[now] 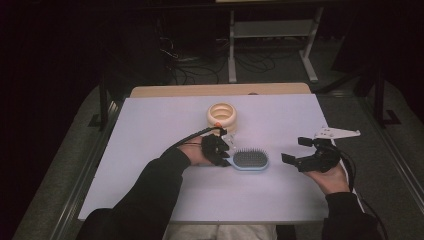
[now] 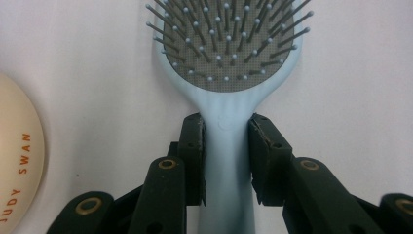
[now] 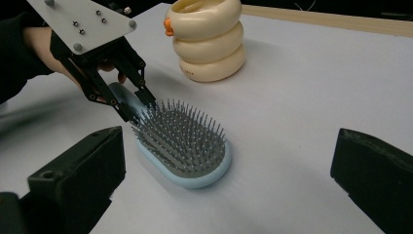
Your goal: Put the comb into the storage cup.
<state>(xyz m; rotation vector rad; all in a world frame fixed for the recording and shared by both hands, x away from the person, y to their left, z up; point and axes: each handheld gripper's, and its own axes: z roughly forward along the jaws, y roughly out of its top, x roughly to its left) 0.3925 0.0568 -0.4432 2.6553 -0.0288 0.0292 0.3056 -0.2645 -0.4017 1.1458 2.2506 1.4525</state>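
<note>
A light blue hairbrush lies bristles up on the white tabletop, near the middle. My left gripper is shut on its handle, and in the left gripper view both pads press the handle's sides just below the grey bristle pad of the hairbrush. The right gripper view shows the hairbrush lying flat with the left gripper at its handle end. My right gripper hovers to the right of the brush head, jaws wide open with nothing between them.
A cream ringed container with an orange detail stands just behind the brush, close to the left gripper; it is also in the left gripper view and the right gripper view. A wooden strip borders the table's far edge.
</note>
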